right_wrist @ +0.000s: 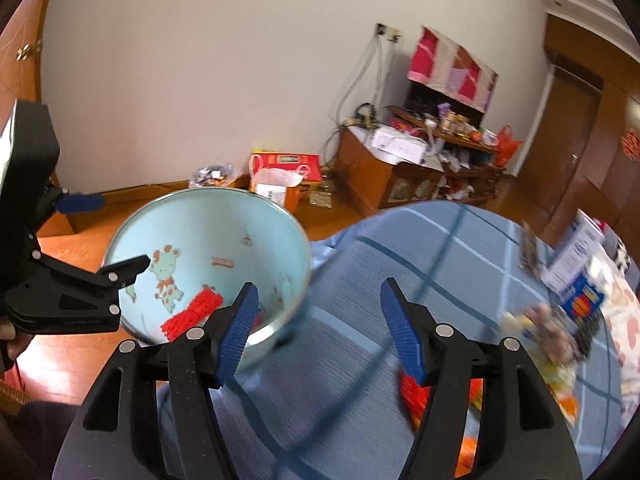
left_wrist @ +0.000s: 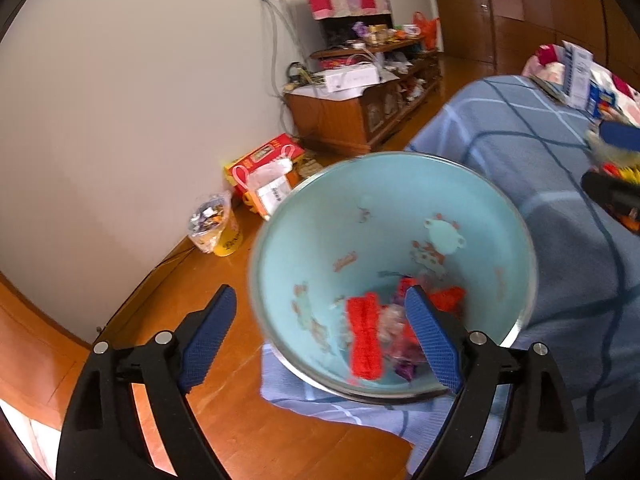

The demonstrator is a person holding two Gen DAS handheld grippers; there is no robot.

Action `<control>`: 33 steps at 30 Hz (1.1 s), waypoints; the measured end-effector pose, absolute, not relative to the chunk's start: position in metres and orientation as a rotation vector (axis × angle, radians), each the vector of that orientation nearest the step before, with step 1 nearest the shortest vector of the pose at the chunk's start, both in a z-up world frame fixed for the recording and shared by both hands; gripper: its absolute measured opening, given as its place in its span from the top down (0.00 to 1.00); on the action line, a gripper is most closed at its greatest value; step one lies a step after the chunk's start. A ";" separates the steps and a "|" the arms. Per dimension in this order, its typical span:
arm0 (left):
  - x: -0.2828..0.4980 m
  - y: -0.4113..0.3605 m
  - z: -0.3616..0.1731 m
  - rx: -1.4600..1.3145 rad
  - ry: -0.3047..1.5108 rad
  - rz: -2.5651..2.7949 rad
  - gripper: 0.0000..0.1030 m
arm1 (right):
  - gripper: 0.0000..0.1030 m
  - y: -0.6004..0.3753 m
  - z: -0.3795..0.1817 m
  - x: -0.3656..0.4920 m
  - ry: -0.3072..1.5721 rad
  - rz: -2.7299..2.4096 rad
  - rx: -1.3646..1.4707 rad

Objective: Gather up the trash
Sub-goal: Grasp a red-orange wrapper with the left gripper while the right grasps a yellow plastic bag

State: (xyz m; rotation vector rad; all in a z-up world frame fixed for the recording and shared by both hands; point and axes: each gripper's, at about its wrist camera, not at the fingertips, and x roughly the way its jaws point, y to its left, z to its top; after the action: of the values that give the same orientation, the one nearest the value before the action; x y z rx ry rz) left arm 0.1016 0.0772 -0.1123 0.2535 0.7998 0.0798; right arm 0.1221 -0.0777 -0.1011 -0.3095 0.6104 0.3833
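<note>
A light blue trash bin [left_wrist: 332,216] with cartoon prints stands tilted beside the bed; it also shows in the right wrist view [right_wrist: 224,232]. Red wrappers [left_wrist: 364,336] and crumpled trash lie in its bottom. My left gripper [left_wrist: 320,332] is open, with one finger outside the bin's rim and one inside. My right gripper [right_wrist: 316,320] is open and empty above the blue checked bedspread [right_wrist: 440,248]. Red and orange wrappers [right_wrist: 416,396] lie on the bedspread under its right finger. More blurred trash [right_wrist: 548,328] lies further right.
A wooden floor [left_wrist: 224,412] lies left of the bed. A red box with a bag [left_wrist: 268,168], a yellow cup of scraps [left_wrist: 216,224] and a cluttered wooden cabinet [left_wrist: 360,100] stand along the wall. Papers and boxes [right_wrist: 576,268] lie on the bed's far right.
</note>
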 end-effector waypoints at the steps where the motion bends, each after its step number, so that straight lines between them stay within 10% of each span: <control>1: 0.100 0.073 -0.114 0.260 0.800 0.071 0.18 | 0.37 -0.090 -0.099 0.117 0.611 0.363 -0.295; 17: 0.090 0.011 -0.117 0.343 0.775 -0.010 0.14 | 0.34 -0.261 -0.125 0.070 0.714 0.016 -0.103; 33: 0.088 -0.026 -0.110 0.369 0.742 -0.061 0.11 | 0.34 -0.236 -0.142 0.093 0.779 0.042 -0.133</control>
State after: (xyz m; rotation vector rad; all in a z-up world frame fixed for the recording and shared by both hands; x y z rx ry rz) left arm 0.0879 -0.0262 -0.1098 0.3687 0.7420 -0.0607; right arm 0.0933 -0.2364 -0.1423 -0.1329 0.7785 0.0421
